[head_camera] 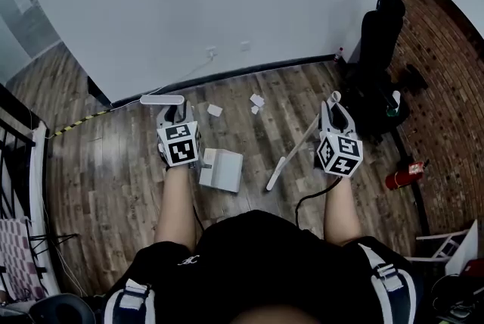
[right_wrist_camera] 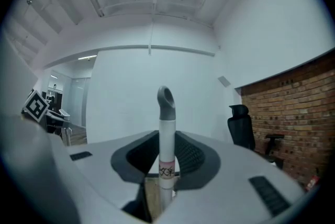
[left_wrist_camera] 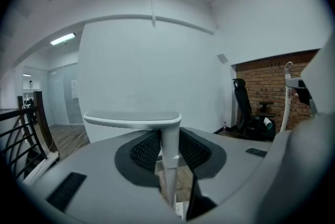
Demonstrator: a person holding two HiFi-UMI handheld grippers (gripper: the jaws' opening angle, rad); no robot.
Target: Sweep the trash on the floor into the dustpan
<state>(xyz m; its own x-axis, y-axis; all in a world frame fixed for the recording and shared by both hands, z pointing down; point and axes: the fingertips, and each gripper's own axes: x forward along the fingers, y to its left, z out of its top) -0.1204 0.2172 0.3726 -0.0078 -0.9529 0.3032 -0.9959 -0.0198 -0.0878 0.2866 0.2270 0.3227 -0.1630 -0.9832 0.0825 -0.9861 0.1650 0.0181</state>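
My left gripper (head_camera: 175,116) is shut on the white dustpan handle (left_wrist_camera: 168,157), whose flat T-shaped top (head_camera: 162,99) stands above the jaws. The white dustpan (head_camera: 221,169) rests on the wooden floor just right of that gripper. The right gripper (head_camera: 333,112) is shut on the white broom handle (right_wrist_camera: 166,139), which has a grey loop end (right_wrist_camera: 166,100). The broom stick (head_camera: 291,152) slants down and left to the floor beside the dustpan. Three white scraps of trash (head_camera: 215,110) (head_camera: 258,100) (head_camera: 255,110) lie farther out, near the wall, between the two grippers.
A white wall (head_camera: 227,4) with a dark skirting runs across the back. At the right stand a black office chair (head_camera: 378,50) and a brick wall (head_camera: 446,65); a red fire extinguisher (head_camera: 401,177) lies on the floor. Black railing (head_camera: 15,148) stands at the left.
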